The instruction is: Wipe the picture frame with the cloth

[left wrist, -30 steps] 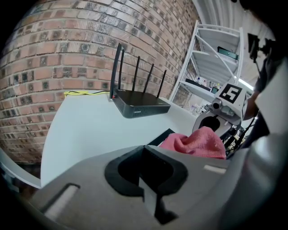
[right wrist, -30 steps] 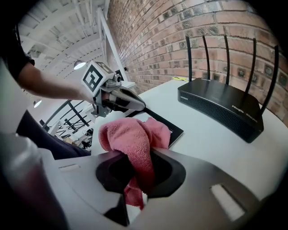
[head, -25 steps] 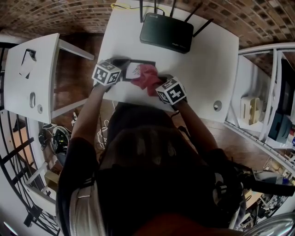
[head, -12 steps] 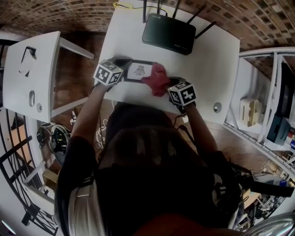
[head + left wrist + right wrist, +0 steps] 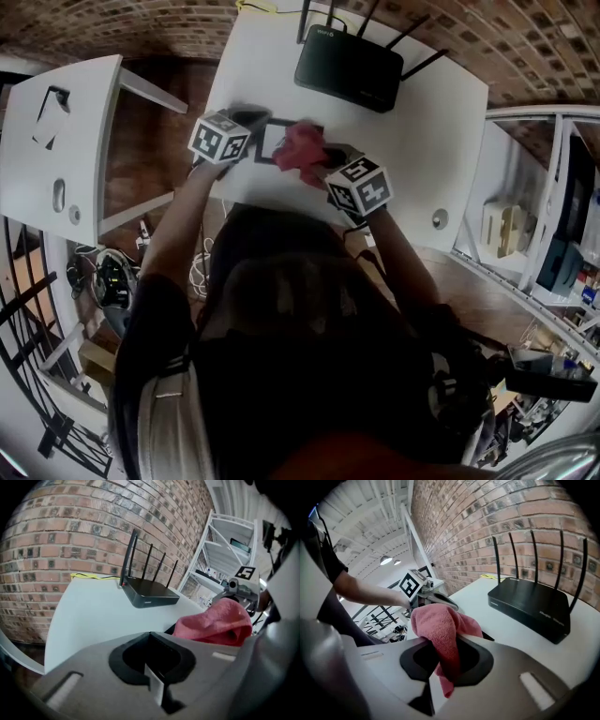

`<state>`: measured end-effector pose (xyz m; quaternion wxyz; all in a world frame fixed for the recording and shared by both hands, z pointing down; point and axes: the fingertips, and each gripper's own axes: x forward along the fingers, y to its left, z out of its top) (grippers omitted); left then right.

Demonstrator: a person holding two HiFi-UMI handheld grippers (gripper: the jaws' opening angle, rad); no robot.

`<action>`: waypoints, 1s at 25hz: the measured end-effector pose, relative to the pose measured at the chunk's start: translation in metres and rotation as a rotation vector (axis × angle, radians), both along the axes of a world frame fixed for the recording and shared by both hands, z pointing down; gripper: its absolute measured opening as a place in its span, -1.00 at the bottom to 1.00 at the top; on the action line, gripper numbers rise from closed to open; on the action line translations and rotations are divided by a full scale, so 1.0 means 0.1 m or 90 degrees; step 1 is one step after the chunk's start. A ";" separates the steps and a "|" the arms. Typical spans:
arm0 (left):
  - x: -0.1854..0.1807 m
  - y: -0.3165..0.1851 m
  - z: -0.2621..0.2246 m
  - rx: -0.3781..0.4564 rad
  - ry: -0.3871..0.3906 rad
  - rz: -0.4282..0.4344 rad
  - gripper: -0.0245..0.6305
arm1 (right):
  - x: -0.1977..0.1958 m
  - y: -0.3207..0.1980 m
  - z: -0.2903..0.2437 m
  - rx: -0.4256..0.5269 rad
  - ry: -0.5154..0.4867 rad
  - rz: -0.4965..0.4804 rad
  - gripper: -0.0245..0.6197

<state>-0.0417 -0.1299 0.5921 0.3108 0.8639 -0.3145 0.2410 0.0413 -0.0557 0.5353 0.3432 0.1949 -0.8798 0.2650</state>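
Pink cloth (image 5: 440,630) hung bunched from the clamped jaws of the right gripper (image 5: 444,660), hiding the end nearest that gripper of the black-edged, pale-centred picture frame (image 5: 274,142) on the white table (image 5: 412,141). At the frame's other end the left gripper (image 5: 152,663) sat clenched tight, its hold on the frame unclear. Beyond both stood a black router (image 5: 529,604) with upright antennas, then a brick wall (image 5: 487,522).

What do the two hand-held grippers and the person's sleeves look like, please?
The left gripper and right gripper each have a pale grey moulded body with a black recess around the tongs, and each carries a white cube printed with black square markers. The person wears a dark short-sleeved top.
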 end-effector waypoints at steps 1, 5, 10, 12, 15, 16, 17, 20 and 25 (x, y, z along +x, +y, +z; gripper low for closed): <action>0.01 -0.02 -0.03 0.001 0.012 -0.003 -0.92 | -0.08 0.01 -0.02 0.004 -0.002 -0.011 -0.75; 0.06 -0.02 -0.09 0.007 0.030 0.035 -0.92 | -0.42 -0.01 -0.01 0.026 0.014 -0.052 -0.75; 0.07 -0.06 -0.07 0.001 0.030 0.066 -0.92 | -0.74 -0.06 0.13 0.067 0.072 -0.104 -0.75; 0.09 -0.06 -0.04 -0.006 0.028 0.086 -0.92 | -0.80 -0.10 0.20 0.076 0.092 -0.107 -0.75; 0.12 -0.06 -0.01 -0.016 0.038 0.103 -0.92 | -0.88 -0.14 0.29 0.091 0.118 -0.114 -0.75; 0.13 -0.06 -0.01 -0.018 0.039 0.108 -0.92 | -0.91 -0.15 0.32 0.097 0.126 -0.120 -0.75; 0.14 -0.05 -0.01 -0.018 0.038 0.116 -0.92 | -0.94 -0.16 0.35 0.101 0.134 -0.125 -0.75; 0.18 -0.01 0.02 -0.010 0.011 0.161 -0.92 | -0.99 -0.13 0.48 0.106 0.167 -0.150 -0.75; 0.25 0.01 0.04 0.004 -0.018 0.206 -0.92 | -1.00 -0.10 0.61 0.113 0.199 -0.171 -0.75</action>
